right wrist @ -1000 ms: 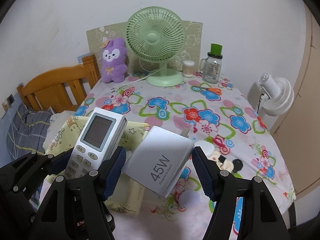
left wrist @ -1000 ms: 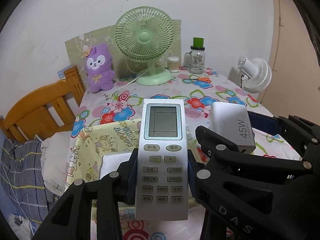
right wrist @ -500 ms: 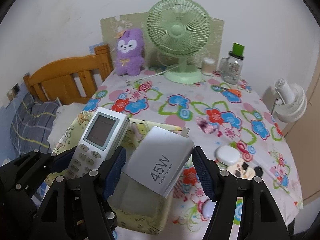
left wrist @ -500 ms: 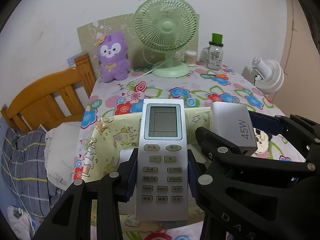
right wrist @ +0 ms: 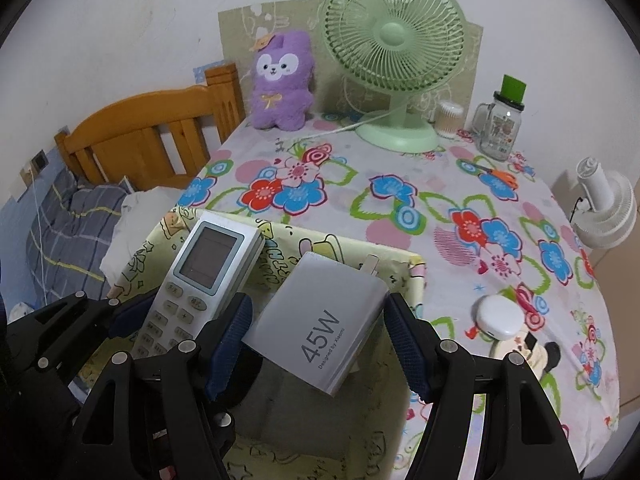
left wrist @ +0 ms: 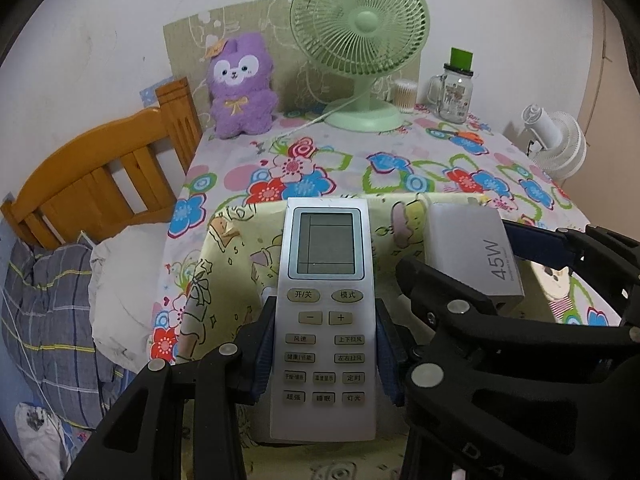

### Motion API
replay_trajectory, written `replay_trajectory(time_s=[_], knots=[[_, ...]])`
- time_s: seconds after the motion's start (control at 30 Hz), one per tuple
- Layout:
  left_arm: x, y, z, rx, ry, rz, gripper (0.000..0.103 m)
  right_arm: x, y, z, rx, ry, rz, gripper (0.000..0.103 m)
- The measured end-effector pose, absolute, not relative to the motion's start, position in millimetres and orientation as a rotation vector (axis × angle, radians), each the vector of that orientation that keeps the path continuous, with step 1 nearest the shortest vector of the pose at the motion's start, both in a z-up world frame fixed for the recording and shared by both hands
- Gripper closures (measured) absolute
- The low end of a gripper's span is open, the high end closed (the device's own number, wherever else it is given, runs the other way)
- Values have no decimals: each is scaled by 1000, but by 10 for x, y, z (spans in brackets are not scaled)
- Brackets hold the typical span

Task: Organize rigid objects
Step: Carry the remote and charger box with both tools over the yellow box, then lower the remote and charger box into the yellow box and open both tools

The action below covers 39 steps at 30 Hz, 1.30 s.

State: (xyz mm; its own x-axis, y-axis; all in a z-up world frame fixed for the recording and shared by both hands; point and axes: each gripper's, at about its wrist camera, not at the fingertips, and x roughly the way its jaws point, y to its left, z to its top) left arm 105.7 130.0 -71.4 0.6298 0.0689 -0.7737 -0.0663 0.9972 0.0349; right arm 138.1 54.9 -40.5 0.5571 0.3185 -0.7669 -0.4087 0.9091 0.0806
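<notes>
My left gripper (left wrist: 324,354) is shut on a silver remote control (left wrist: 323,280), whose screen and buttons face the camera. Beside it, my right gripper (right wrist: 320,340) is shut on a white 45W charger (right wrist: 320,320), held by two corners. Both hang over a yellow cartoon-print fabric box (right wrist: 416,276) at the near left of the flowered table (right wrist: 360,200). In the left wrist view the charger (left wrist: 480,248) and the right gripper's arm show at the right. The remote (right wrist: 200,272) shows at the left of the right wrist view.
At the back stand a green desk fan (right wrist: 394,60), a purple plush toy (right wrist: 282,80), a cotton swab jar (right wrist: 450,118) and a glass mug with a green lid (right wrist: 500,124). A small white case (right wrist: 498,316) lies right of the box. A wooden bed frame (right wrist: 152,140) is left.
Both grippers moved down and toward the near left with their objects, and the yellow box now lies right under them. Neither grip changed.
</notes>
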Motion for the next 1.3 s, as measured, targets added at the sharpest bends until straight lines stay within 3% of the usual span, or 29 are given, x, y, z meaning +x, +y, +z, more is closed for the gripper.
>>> replay_trajectory(time_s=[0.5, 0.6, 0.8, 1.03, 1.3], knots=[[1083, 1295, -777, 27, 890, 99, 53, 1508, 624, -560, -117, 917, 457, 32], [1079, 1305, -784, 11, 900, 106, 34, 1512, 625, -560, -119, 916, 471, 32], [1048, 1303, -767, 3, 898, 116, 30, 1504, 656, -561, -118, 922, 511, 30], [960, 1235, -672, -2, 874, 102, 21, 1433, 597, -481, -102, 890, 520, 16], [859, 1114, -538, -6, 845, 89, 16, 1304, 476, -317, -105, 842, 504, 15]])
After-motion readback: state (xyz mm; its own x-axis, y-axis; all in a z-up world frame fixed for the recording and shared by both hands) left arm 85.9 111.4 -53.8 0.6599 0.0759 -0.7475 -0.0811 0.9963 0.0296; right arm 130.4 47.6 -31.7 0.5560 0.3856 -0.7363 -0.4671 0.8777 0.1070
